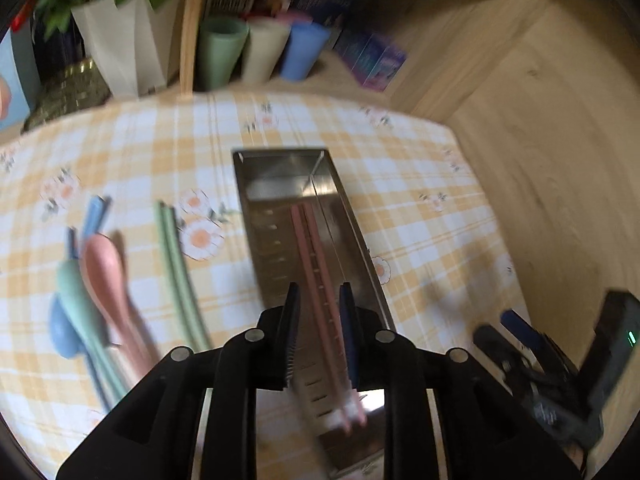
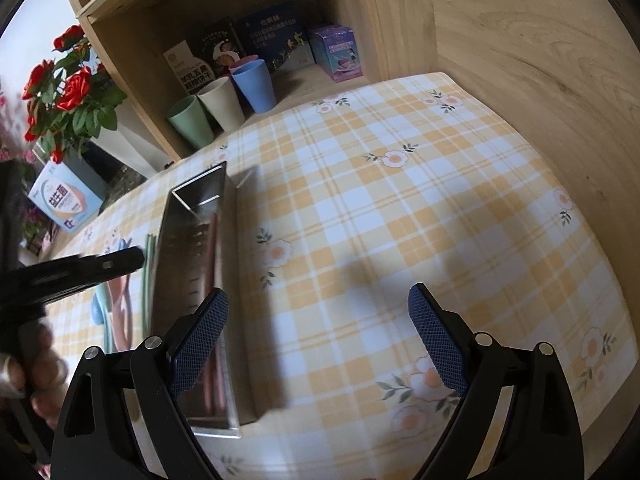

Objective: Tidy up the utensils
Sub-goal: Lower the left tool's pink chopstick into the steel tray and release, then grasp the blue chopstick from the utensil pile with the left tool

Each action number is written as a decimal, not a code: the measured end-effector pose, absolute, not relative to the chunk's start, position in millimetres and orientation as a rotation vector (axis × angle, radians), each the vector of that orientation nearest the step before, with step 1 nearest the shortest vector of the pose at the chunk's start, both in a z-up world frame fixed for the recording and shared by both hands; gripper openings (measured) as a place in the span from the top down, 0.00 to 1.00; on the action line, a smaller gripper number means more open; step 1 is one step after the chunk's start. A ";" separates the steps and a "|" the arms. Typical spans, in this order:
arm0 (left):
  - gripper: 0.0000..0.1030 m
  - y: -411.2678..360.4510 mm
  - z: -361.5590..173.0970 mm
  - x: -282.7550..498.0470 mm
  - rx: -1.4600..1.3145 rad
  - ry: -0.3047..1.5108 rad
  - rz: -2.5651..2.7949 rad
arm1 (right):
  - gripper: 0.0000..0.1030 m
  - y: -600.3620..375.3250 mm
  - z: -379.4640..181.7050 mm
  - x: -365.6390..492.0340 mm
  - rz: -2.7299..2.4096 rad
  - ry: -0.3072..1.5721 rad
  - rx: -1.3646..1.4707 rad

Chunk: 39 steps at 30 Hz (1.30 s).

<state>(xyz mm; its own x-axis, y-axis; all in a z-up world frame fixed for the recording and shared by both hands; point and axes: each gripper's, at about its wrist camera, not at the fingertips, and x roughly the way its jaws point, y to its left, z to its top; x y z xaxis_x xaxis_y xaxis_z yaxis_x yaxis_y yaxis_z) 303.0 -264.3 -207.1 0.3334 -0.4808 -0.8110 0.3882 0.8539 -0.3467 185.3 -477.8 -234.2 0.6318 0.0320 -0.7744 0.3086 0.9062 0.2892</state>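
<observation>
Left wrist: left gripper (image 1: 320,304) parted around pink chopsticks (image 1: 316,276) in steel tray (image 1: 280,184).

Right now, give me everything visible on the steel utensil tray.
The steel utensil tray is a long, narrow, shiny metal box lying flat on the checked tablecloth, its floor punched with rows of slots. A thin divider runs lengthwise, splitting it into a wide and a narrow section. A pair of pink chopsticks lies lengthwise in the wide section. The left gripper hangs above its near end, fingers slightly apart, astride the chopsticks; contact is unclear through blur.
</observation>
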 end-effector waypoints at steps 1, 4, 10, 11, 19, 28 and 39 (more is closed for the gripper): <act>0.80 -256.4 -202.1 300.3 -0.093 1.073 -0.577 | 0.14 -475.5 -233.3 185.8 -0.160 0.872 0.427; 0.78 -222.8 -188.3 291.6 -0.077 1.010 -0.576 | 0.14 -461.9 -229.7 187.8 -0.139 0.849 0.459; 0.78 -139.7 -181.0 282.2 -0.070 0.972 -0.509 | 0.14 -435.2 -232.7 192.1 -0.113 0.864 0.486; 0.78 -129.5 -182.5 281.8 -0.074 0.975 -0.498 | 0.14 -431.3 -233.7 192.5 -0.104 0.869 0.490; 0.78 -92.4 -234.8 272.1 -0.064 1.046 -0.393 | 0.14 -410.0 -241.5 193.0 -0.102 0.915 0.469; 0.81 -99.3 -272.1 276.4 -0.033 1.106 -0.366 | 0.14 -407.8 -245.3 192.8 -0.110 0.939 0.460; 0.81 -110.8 -283.5 294.5 0.022 1.084 -0.328 | 0.14 -411.4 -249.0 195.8 -0.115 0.962 0.485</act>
